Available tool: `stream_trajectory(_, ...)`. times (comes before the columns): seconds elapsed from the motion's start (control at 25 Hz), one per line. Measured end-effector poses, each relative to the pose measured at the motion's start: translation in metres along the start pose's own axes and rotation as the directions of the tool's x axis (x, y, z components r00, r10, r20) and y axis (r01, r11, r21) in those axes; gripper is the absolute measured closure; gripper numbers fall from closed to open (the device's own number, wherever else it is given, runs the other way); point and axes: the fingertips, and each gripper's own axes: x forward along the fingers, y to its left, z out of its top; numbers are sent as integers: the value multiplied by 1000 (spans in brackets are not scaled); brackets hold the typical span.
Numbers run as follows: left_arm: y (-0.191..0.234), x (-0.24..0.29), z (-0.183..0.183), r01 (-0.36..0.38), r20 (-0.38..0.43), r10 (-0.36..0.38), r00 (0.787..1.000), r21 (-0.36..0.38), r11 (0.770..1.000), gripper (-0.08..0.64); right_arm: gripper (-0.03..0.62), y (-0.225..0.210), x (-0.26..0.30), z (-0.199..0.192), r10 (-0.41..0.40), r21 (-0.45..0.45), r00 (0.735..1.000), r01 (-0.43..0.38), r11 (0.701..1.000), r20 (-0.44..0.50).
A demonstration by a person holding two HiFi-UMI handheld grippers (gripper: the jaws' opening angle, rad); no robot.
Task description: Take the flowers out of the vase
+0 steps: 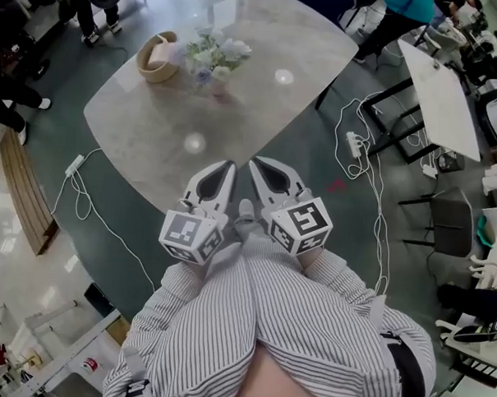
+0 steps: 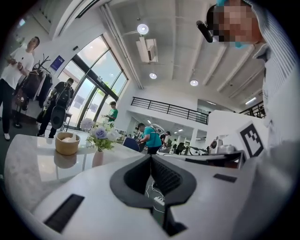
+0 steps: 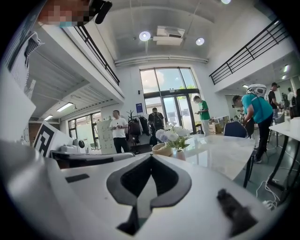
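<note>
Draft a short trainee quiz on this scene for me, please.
1. True or false: the pastel flowers stand in the small pink vase.
2. Choose one: the left tool and right tool are A) wide open; B) shut and empty; C) shut on a stem.
3. Fill in: on the pale marble table, the round tan wooden bowl stands ___ the vase.
Key: 1 true; 2 B; 3 beside.
</note>
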Motion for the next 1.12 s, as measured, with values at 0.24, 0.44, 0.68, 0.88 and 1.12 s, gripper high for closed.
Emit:
stream_trajectory(0.24,25,51,19,-78,4,78,997,8,997,546,578,-43,36,25,68,11,998,-68,998,2)
stream_trajectory(0.44,42,85,25,-109,11,109,994,8,994,546,578,-68,63,30,108,7,994,-108,994,-14)
stream_trajectory(0.68,52,114,19,-132,-5,132,991,-23,991,546,578,-92,85,27,137,20,990,-136,990,-42)
stream_trajectory(0.88,63,117,19,-148,-20,148,989,-32,988,546,578,-98,91,22,138,42,989,-136,990,-58)
stream_trajectory(1.12,83,121,14,-146,-38,144,989,-62,987,546,578,-105,105,14,112,61,991,-107,992,-80)
